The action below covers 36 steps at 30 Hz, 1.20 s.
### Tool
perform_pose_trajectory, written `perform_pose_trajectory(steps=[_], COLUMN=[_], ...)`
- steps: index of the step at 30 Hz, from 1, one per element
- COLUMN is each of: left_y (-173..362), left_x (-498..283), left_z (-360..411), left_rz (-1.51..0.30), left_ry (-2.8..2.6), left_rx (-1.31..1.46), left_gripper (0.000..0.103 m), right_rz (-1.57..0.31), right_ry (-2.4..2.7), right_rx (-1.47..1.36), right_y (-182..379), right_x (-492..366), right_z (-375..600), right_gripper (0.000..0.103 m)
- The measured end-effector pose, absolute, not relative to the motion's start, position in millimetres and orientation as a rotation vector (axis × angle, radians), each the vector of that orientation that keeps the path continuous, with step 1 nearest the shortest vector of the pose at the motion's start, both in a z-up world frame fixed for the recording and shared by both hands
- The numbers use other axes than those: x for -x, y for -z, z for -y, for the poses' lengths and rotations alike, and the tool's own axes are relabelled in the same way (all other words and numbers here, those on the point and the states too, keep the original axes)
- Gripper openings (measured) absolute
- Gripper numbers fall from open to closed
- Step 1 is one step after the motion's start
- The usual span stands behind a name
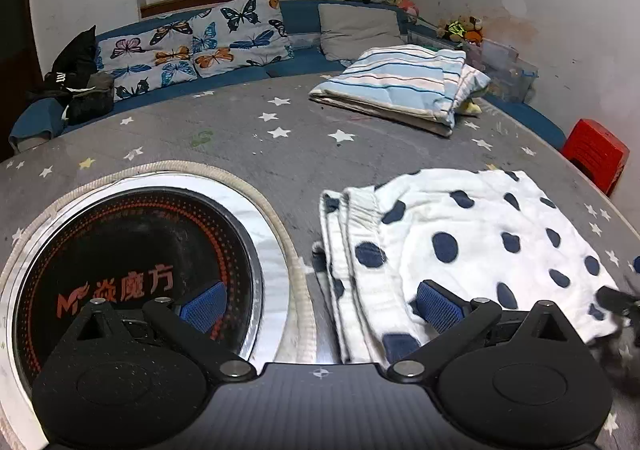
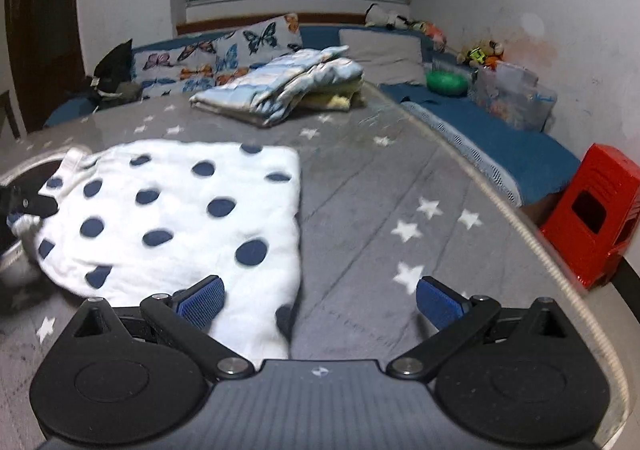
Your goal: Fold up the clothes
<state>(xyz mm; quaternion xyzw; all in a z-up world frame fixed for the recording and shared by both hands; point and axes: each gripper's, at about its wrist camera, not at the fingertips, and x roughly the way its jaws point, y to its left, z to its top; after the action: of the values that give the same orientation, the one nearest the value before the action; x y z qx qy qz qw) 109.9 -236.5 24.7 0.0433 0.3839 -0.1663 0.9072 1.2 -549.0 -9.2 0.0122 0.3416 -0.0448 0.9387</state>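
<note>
A folded white garment with navy dots (image 1: 472, 246) lies on the grey star-print table cover (image 1: 240, 137). Its elastic waistband edge faces left in the left wrist view. My left gripper (image 1: 320, 306) is open and straddles the garment's left folded edge, one blue pad over the cooktop, the other over the cloth. In the right wrist view the same garment (image 2: 180, 209) lies left of centre. My right gripper (image 2: 318, 304) is open at the garment's near right corner, its left pad above the cloth. The left gripper's finger (image 2: 36, 205) shows at the far left edge.
A round black induction cooktop (image 1: 132, 274) is set into the table at left. A folded striped blanket pile (image 1: 400, 81) lies at the far side. Behind are a blue bench with butterfly cushions (image 1: 192, 41), plush toys and clear boxes. A red stool (image 2: 592, 209) stands right.
</note>
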Motion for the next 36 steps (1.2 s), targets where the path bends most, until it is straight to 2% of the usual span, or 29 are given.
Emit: perform_pose_trajectory(steps=[36], left_y=[-40.9], left_x=[-59.2], left_z=[220.3], left_rz=[-0.723], left_ry=[0.367], left_rx=[-0.083], left_gripper=[0.103], right_rz=[-0.617], right_ry=[0.025], right_rx=[-0.104], right_y=[-10.3], right_x=[35.6], right_z=[510.0], right_gripper=[0.103])
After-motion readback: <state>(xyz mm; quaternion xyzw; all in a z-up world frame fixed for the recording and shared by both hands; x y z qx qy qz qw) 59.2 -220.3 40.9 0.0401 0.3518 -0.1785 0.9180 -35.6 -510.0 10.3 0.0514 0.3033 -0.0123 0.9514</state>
